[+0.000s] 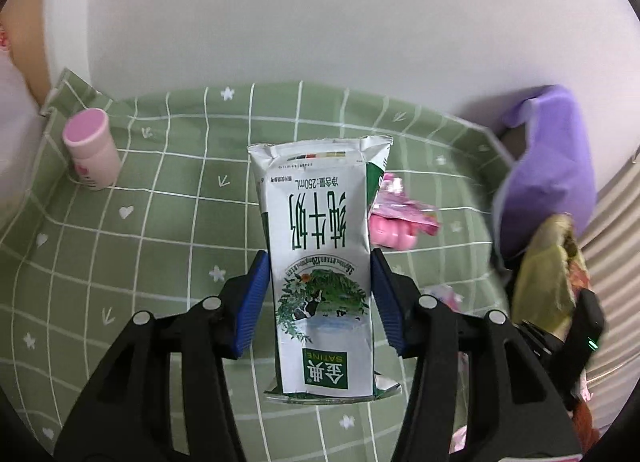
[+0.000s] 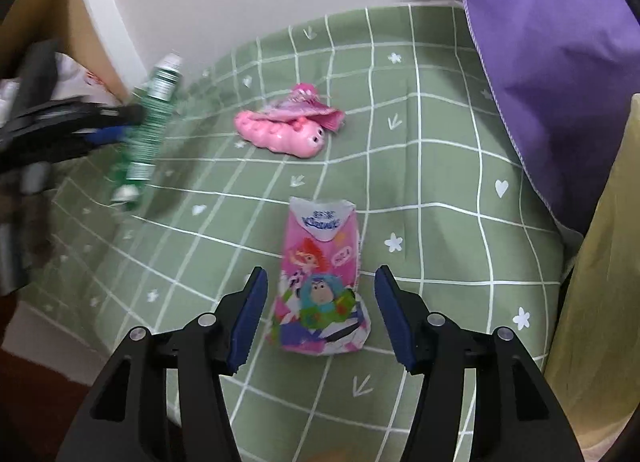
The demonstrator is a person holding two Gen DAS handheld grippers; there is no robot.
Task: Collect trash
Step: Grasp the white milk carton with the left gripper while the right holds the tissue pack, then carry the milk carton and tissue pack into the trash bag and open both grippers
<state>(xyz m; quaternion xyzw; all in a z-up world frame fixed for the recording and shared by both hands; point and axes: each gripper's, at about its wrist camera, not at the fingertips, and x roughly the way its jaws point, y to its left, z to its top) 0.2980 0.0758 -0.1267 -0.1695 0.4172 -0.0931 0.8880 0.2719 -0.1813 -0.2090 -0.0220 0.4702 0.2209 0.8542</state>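
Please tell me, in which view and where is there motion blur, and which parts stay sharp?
Right wrist view: the milk carton in the left gripper is streaked at the left edge, while the pink tissue pack stays fairly sharp. Left wrist view: that carton is crisp with readable print, but the purple bag at the right edge is smeared.

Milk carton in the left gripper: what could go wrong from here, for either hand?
1. The milk carton is pinched only near its lower half between the left gripper pads, so it may tilt or slip as it is carried.
2. The right gripper stands open around the pink cartoon carton, which looks crumpled; closing could squash it or skew it.
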